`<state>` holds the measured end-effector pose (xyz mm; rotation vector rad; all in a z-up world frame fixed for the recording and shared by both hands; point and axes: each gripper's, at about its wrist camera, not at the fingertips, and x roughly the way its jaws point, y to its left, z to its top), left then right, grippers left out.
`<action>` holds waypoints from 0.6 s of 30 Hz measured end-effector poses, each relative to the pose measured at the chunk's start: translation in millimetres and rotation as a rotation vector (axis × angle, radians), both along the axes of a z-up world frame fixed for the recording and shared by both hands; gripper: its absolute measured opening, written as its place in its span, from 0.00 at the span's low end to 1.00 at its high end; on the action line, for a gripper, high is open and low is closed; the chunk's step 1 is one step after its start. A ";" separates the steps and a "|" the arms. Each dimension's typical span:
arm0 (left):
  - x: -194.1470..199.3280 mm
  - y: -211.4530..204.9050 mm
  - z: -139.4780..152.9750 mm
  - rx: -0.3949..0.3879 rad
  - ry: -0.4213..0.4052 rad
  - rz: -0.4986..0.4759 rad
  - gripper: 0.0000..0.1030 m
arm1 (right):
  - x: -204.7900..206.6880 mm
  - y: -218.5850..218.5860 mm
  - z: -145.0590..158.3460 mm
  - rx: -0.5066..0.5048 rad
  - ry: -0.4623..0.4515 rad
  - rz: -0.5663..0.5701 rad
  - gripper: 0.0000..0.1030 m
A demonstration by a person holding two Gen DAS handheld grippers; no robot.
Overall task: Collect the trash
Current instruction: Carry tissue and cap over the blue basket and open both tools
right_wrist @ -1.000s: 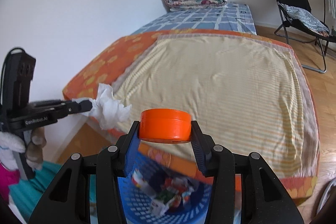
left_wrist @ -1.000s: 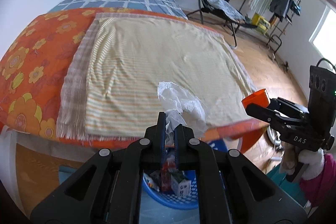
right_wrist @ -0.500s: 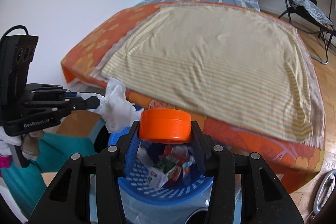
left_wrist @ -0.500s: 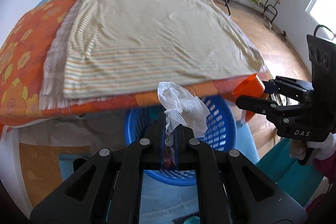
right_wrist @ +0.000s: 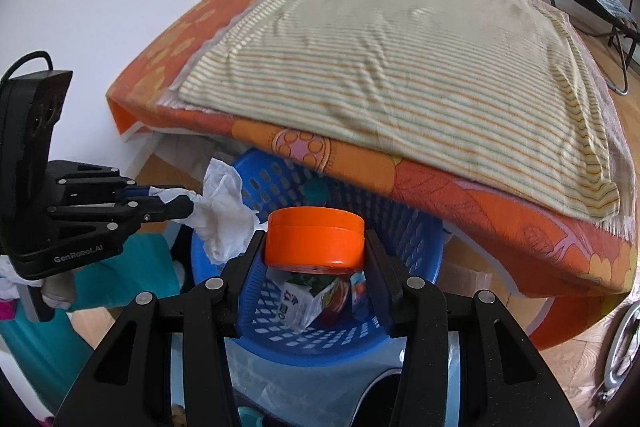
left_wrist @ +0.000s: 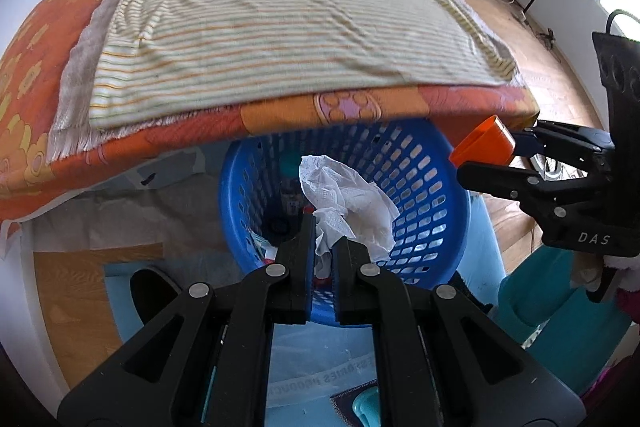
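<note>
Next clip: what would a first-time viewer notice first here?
Likely the blue laundry-style basket at the foot of the bed, already holding a crushed carton. Over it, the left gripper pinches a crumpled white tissue, and the right gripper clamps an orange lid.
</note>
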<state>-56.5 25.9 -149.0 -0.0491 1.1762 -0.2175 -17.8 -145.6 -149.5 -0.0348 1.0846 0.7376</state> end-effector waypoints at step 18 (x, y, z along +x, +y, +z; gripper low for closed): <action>4.8 6.2 -10.7 -0.001 0.051 0.047 0.05 | -2.4 10.4 -13.2 -0.050 0.033 0.016 0.44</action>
